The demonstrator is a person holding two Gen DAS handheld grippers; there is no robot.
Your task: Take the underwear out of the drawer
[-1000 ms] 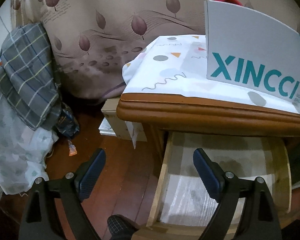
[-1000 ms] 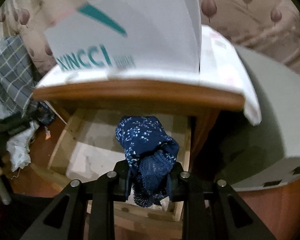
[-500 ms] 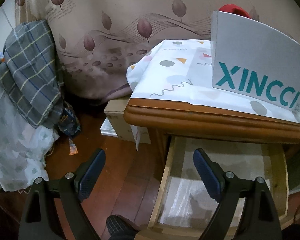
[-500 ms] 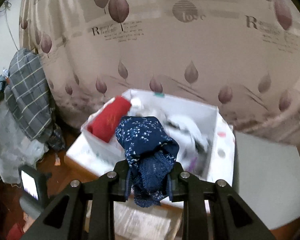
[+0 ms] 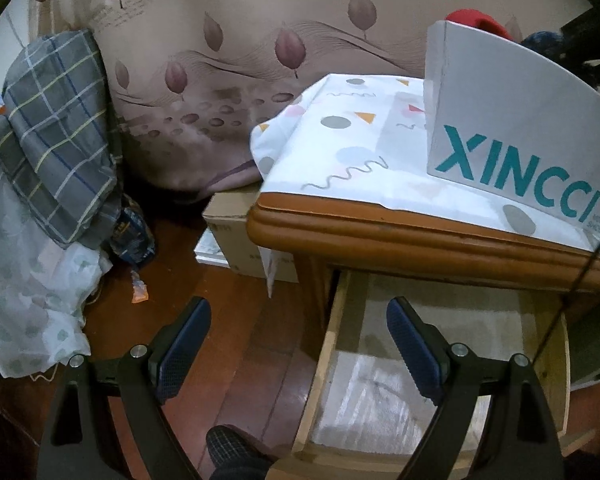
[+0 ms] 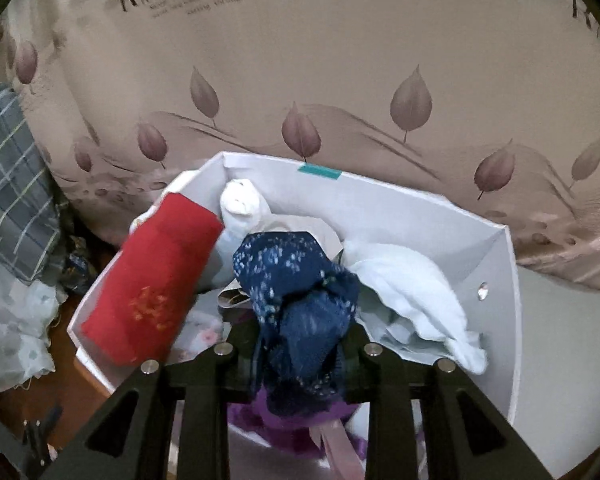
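Observation:
My right gripper (image 6: 300,336) holds dark blue patterned underwear (image 6: 296,288) above the open white box (image 6: 496,280). Its jaws are opening, with the bunched cloth still pressed between them. Inside the box lie a red garment (image 6: 156,288), white garments (image 6: 412,288) and something purple (image 6: 284,420). In the left wrist view my left gripper (image 5: 298,320) hangs open with nothing in it, over the left side wall of the pulled-out wooden drawer (image 5: 328,344). Only liner paper shows in the drawer. The same box (image 5: 512,120), lettered XINCCI, stands on the nightstand above the drawer.
A patterned cloth (image 5: 340,152) covers the nightstand top (image 5: 380,232). A cardboard carton (image 5: 236,236) sits on the wooden floor to its left. Plaid fabric (image 5: 60,136) and pale fabric (image 5: 20,296) pile up at far left. A leaf-print curtain (image 6: 300,80) hangs behind.
My right gripper rose from the drawer with the blue underwear and now hangs over the inside of the white box. The left gripper has stayed almost still and open.

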